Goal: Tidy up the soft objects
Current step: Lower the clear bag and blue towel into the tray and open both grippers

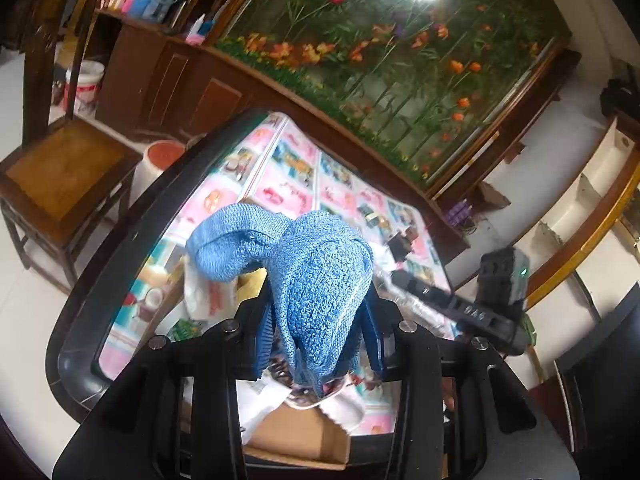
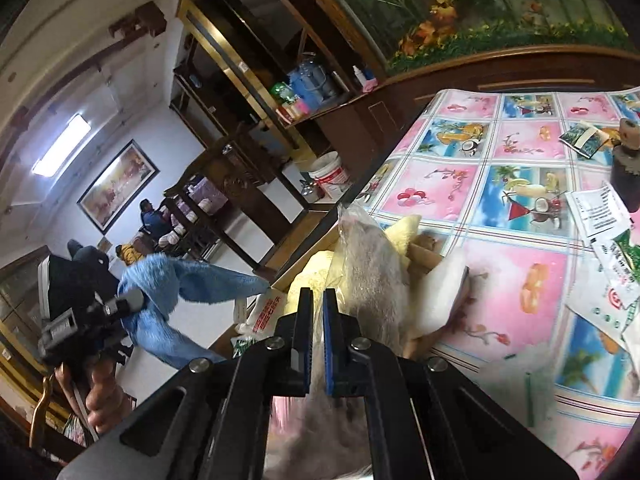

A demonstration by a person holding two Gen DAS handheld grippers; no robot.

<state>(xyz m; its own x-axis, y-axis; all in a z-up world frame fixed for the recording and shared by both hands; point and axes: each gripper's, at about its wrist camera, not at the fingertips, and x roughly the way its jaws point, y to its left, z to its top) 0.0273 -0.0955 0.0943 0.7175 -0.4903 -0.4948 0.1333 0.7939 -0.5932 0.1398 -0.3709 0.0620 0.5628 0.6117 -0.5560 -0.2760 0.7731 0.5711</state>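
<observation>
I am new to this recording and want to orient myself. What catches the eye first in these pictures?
First, the blue cloth, bunched between the fingers of the left gripper and lifted above the table. Next, the tablecloth, bright with pink and blue picture squares. Behind the table runs a large flower mural.

I count one blue knitted cloth (image 1: 316, 276), one cardboard box (image 1: 298, 438), one white bucket (image 2: 331, 174), one wooden chair (image 1: 60, 168), and two grippers: left gripper (image 1: 320, 330), right gripper (image 2: 318, 336).
</observation>
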